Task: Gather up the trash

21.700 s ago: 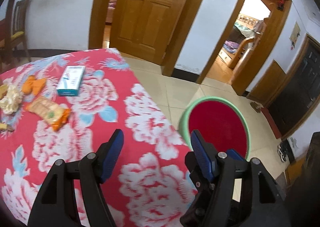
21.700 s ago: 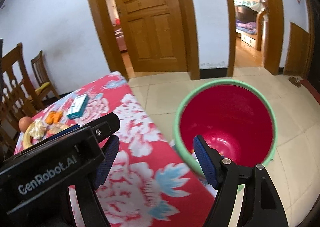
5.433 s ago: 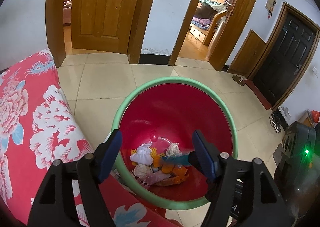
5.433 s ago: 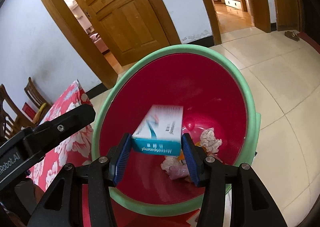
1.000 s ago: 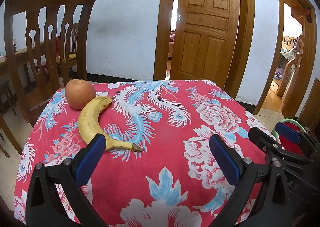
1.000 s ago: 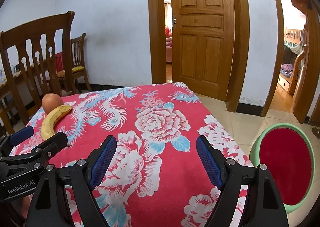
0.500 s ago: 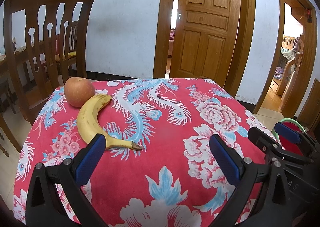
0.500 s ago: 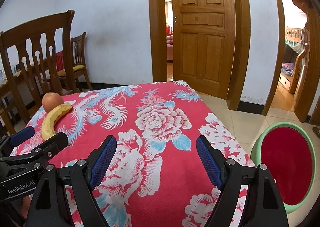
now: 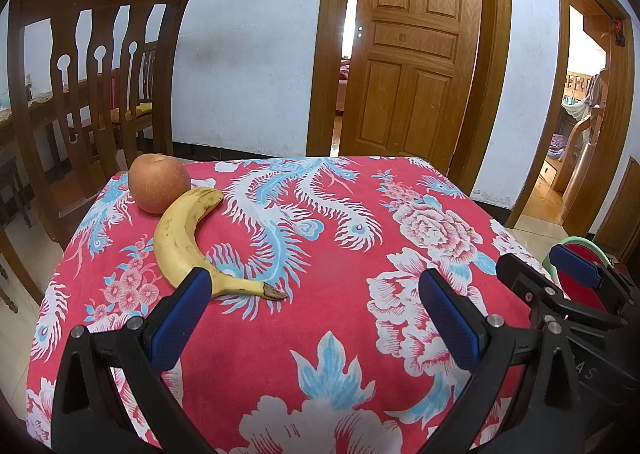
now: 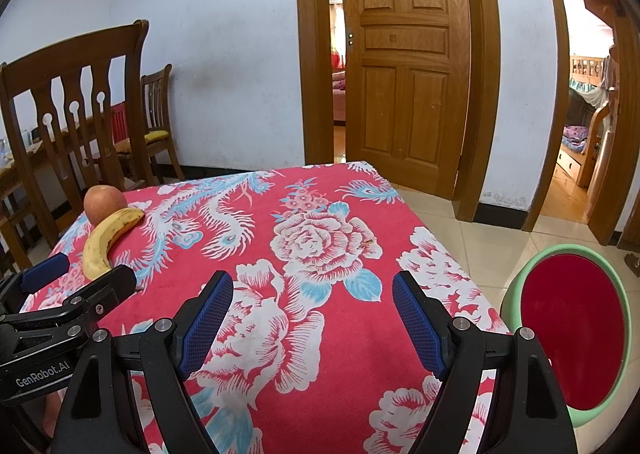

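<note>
Both sets of jaws are seen spread wide with nothing between them: the left gripper [image 9: 314, 320] is held over the near part of the desk [image 9: 344, 274], and the right gripper [image 10: 312, 320] is held over the same red flowered cloth, closer to the bin side. From the left wrist view, the right gripper is seen at the right edge, and from the right wrist view the left gripper is seen at the lower left, so the two are held side by side. No trash is seen on the desk. A banana [image 9: 182, 238] is laid on the cloth at the far left of the desk as seen from the grippers, its stem end pointed towards the middle of the desk, and an apple [image 9: 159, 183] is set just behind it, touching or almost touching the banana's far end. The green bin [image 10: 572, 338] with its red inside is stood on the tiled floor, off the right edge of the desk and below it; its contents cannot be made out from this angle. Behind the desk's left corner a wooden chair [image 9: 92, 66] is placed, and beyond the desk a panelled wooden door [image 10: 404, 66] is seen.
</note>
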`<state>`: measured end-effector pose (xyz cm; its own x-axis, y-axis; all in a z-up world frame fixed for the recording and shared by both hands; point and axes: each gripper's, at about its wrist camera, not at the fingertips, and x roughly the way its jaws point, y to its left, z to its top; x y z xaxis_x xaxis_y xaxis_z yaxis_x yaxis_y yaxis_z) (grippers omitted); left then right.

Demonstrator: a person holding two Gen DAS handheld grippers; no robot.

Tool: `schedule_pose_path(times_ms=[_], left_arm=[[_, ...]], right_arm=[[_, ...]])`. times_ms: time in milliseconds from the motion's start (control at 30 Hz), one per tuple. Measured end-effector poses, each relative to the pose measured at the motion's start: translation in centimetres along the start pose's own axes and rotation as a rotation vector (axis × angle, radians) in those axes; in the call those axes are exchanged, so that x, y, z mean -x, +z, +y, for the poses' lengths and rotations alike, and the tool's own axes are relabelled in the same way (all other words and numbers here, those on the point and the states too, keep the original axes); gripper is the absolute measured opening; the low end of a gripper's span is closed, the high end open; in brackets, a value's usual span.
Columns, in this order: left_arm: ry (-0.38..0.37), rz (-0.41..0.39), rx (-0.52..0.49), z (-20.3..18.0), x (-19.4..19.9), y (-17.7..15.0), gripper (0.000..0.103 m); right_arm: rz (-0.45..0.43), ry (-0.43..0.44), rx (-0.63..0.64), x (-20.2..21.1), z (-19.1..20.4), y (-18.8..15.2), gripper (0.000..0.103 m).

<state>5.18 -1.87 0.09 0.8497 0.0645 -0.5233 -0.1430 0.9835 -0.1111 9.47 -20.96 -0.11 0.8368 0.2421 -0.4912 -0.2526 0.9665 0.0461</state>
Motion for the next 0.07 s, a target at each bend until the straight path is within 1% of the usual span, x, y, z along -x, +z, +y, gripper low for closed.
schedule_pose_path(times_ms=[67], left_arm=[[0.001, 0.001, 0.000, -0.08, -0.12, 0.06, 0.101]], right_arm=[[0.000, 0.001, 0.000, 0.00, 0.00, 0.00, 0.083]])
